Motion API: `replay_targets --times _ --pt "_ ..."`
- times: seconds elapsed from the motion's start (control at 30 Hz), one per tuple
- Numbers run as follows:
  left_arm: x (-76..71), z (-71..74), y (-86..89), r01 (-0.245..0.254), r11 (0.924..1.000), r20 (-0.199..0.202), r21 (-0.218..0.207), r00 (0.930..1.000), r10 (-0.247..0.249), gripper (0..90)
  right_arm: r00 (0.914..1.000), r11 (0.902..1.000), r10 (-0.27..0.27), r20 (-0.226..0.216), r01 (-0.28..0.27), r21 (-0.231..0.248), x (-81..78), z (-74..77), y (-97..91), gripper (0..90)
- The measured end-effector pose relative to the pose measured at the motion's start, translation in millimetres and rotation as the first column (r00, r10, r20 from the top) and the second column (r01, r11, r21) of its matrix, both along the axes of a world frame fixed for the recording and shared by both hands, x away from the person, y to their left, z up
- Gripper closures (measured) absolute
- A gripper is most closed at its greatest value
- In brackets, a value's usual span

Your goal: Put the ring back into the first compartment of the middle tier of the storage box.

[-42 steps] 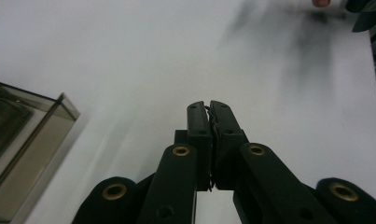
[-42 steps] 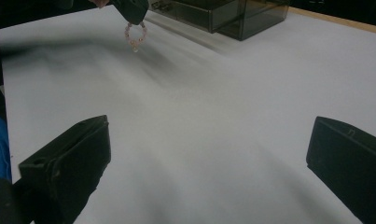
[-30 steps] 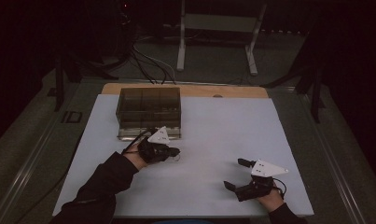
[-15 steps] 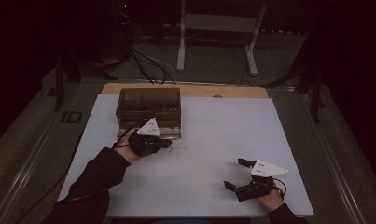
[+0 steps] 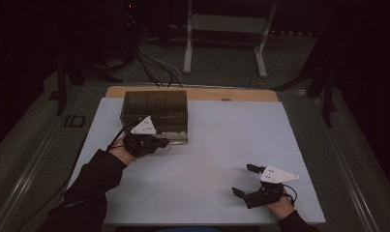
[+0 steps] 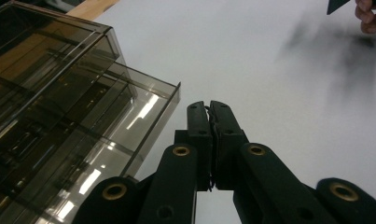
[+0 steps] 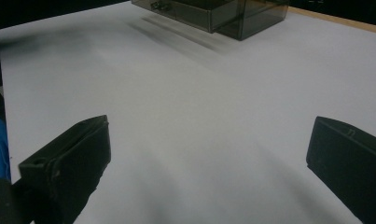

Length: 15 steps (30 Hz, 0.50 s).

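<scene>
Smoked plastic drawer box (image 5: 155, 112) sits at ten o'clock on the tabletop (image 5: 221, 145), one drawer (image 6: 129, 126) part-open. Left gripper (image 5: 159, 142) fingers pressed together beside it; right gripper (image 5: 244, 180), five o'clock, fingers apart. Box judged light, rigid, slippery; grip the drawer front.

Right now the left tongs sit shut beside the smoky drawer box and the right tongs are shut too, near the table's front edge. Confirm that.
Not quite: the right tongs are open, their two jaws spread wide apart in the right gripper view. The left tongs are indeed shut beside the smoky drawer box.
</scene>
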State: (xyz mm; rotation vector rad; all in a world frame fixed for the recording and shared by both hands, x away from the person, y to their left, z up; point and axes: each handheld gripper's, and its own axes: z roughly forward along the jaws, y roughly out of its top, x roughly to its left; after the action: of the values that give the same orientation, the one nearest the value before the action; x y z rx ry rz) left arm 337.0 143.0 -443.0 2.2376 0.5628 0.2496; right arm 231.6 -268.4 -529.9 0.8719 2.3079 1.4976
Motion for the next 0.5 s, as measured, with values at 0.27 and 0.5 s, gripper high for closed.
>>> replay_targets --times 0.27,0.5 --pt "5.5 1.5 11.1 -0.032 0.9995 0.003 0.003 0.9995 0.032 90.0 1.0 1.0 0.0 0.001 0.0 -0.001 -0.1 0.0 0.2 0.0" --pt "10.8 1.1 20.4 -0.053 0.9986 -0.002 0.007 0.9986 0.053 90.0 1.0 1.0 0.0 -0.003 0.0 -0.002 -0.2 -0.2 0.7 0.0"
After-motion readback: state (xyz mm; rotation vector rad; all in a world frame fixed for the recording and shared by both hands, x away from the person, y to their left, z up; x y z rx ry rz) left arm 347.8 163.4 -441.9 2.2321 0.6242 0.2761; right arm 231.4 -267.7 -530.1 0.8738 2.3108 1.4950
